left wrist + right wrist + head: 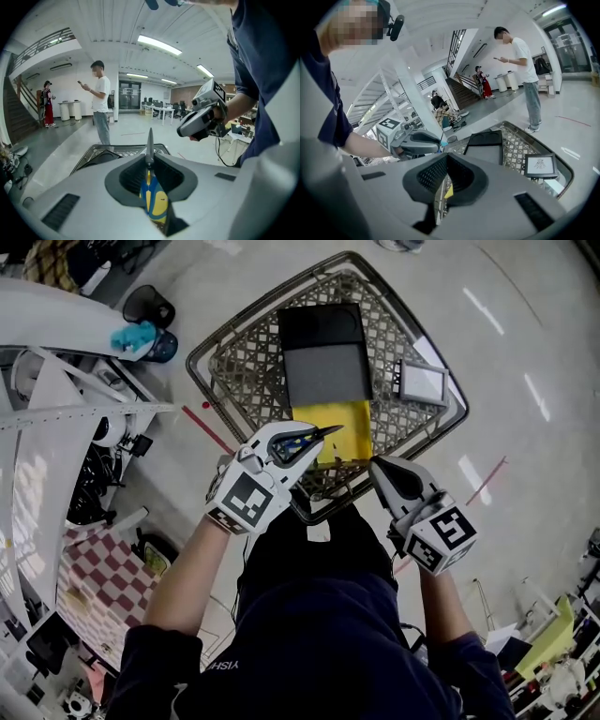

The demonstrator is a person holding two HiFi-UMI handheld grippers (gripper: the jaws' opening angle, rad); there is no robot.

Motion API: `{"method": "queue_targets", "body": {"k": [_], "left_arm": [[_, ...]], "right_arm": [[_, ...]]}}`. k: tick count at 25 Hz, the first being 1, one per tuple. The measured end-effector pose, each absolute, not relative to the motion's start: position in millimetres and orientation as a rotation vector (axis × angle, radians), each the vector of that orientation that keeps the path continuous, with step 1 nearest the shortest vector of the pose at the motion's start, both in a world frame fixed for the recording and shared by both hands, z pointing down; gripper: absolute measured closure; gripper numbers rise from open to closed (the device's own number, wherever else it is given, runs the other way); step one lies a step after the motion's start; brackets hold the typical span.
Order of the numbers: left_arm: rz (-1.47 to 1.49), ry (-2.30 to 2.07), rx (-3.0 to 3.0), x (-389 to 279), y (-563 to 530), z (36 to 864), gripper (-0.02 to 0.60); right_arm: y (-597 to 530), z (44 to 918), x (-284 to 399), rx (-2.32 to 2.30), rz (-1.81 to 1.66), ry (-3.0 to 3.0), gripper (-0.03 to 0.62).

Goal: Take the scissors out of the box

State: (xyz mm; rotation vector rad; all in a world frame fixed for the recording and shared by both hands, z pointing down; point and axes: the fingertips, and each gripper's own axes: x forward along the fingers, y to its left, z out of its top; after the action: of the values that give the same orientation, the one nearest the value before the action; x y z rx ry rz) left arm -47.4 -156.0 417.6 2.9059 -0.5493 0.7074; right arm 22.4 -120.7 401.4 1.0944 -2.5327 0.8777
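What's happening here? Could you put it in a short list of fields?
Setting: a person holding a gripper in each hand, standing over a wire basket on the floor
Left gripper: closed on blue-and-yellow scissors, blades pointing forward
Right gripper: jaws together, nothing between them
Scissors' place: raised over the basket's near edge
In the basket: black-and-grey flat box, yellow item, small framed picture

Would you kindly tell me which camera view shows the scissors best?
The left gripper view: the scissors stand clamped in the left tool, blue-and-yellow handle and blade close up. The head view shows them small from above; the right gripper view hardly shows them.
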Motion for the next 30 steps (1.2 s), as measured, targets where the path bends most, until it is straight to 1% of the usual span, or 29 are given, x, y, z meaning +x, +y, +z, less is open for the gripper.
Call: {"method": "queue_targets", "body": {"k": [10,21,30], "left_arm": [[0.52,-0.62,2.89,-57,-143,371,0.508],[0.392,-0.726,2.826,-79,-133,354,0.508],[0.332,-0.765,2.812,-83,-124,345,0.508]], "right_arm": [[-121,378,15,1.087,0.79,-2.559,0.577],[-122,355,4,1.065,0.652,-2.595,0.577],[-117,345,-2,1.049,0.588,-2.598,0.577]]}}
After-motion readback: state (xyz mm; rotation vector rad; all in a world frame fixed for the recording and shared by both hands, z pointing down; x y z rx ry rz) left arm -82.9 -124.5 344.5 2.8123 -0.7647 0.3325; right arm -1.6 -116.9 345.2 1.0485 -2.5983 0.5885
